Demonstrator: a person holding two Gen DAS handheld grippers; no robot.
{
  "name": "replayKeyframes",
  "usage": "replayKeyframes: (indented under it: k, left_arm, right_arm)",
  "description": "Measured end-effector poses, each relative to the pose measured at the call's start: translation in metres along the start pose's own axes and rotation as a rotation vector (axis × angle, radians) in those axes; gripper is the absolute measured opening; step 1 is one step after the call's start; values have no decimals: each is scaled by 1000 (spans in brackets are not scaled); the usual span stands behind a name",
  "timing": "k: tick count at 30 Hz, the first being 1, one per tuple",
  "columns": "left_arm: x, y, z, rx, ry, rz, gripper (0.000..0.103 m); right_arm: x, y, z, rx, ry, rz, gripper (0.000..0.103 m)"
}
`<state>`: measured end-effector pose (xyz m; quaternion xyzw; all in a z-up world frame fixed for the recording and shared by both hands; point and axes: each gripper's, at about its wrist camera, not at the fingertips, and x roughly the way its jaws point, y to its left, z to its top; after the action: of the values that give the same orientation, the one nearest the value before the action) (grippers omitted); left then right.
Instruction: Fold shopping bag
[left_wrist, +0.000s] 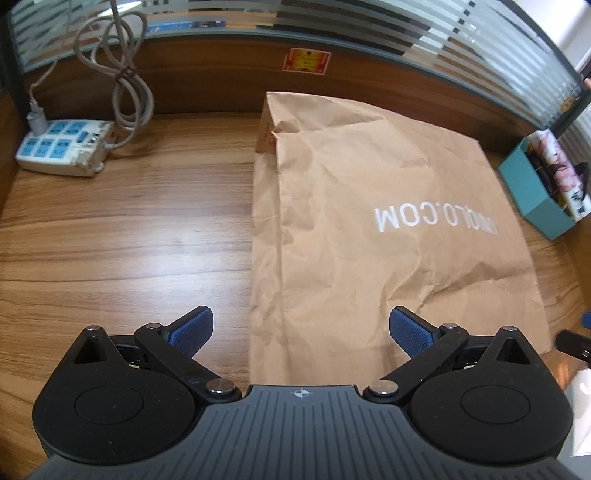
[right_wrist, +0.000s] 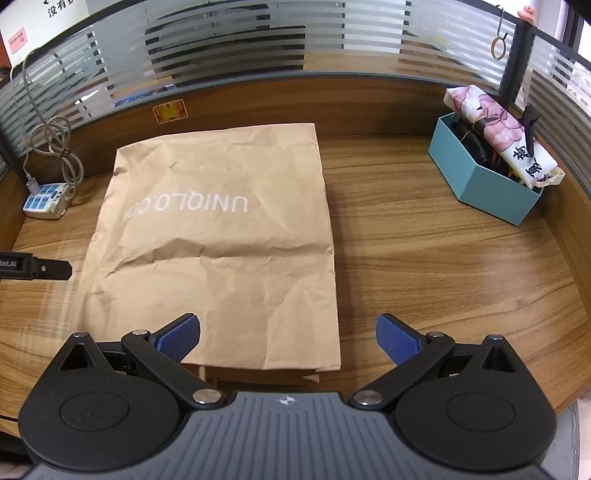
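A brown paper shopping bag (left_wrist: 388, 229) with white UNIQLO.COM lettering lies flat and creased on the wooden desk; it also shows in the right wrist view (right_wrist: 218, 243). Its left side panel is folded in along a long crease. My left gripper (left_wrist: 301, 330) is open and empty, above the bag's near left edge. My right gripper (right_wrist: 288, 334) is open and empty, above the bag's near right corner, where the handles (right_wrist: 258, 376) peek out beneath. The left gripper's tip (right_wrist: 51, 269) shows at the left of the right wrist view.
A white and blue power strip (left_wrist: 62, 147) with a looped grey cable (left_wrist: 129, 81) sits at the back left. A teal box (right_wrist: 487, 173) holding a floral package stands at the back right. A wooden back panel and frosted glass partition (right_wrist: 295, 48) bound the desk.
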<state>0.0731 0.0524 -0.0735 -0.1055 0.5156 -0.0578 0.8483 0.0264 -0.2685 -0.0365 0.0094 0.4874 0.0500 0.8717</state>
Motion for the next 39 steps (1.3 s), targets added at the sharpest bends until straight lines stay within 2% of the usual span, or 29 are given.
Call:
replayKeyframes:
  k: [11, 19, 25, 26, 33, 38, 39]
  left_arm:
    - [14, -9, 9, 24, 35, -24, 103]
    - [27, -15, 14, 39, 65, -36, 103]
    - [41, -8, 14, 15, 86, -33, 103]
    - [43, -6, 14, 10, 90, -33, 103]
    - [55, 5, 13, -15, 104, -16, 102]
    - [62, 14, 11, -32, 111, -1, 90]
    - [63, 16, 11, -35, 113, 2, 85]
  right_arm:
    - [49, -23, 41, 1, 35, 76, 102]
    - [81, -24, 54, -15, 89, 146, 102]
    - [99, -20, 57, -12, 126, 170, 92]
    - [101, -19, 57, -12, 130, 171, 87]
    - [119, -13, 59, -11, 158, 174, 72]
    - [131, -8, 61, -11, 179, 177, 60]
    - [134, -7, 61, -11, 183, 177, 58]
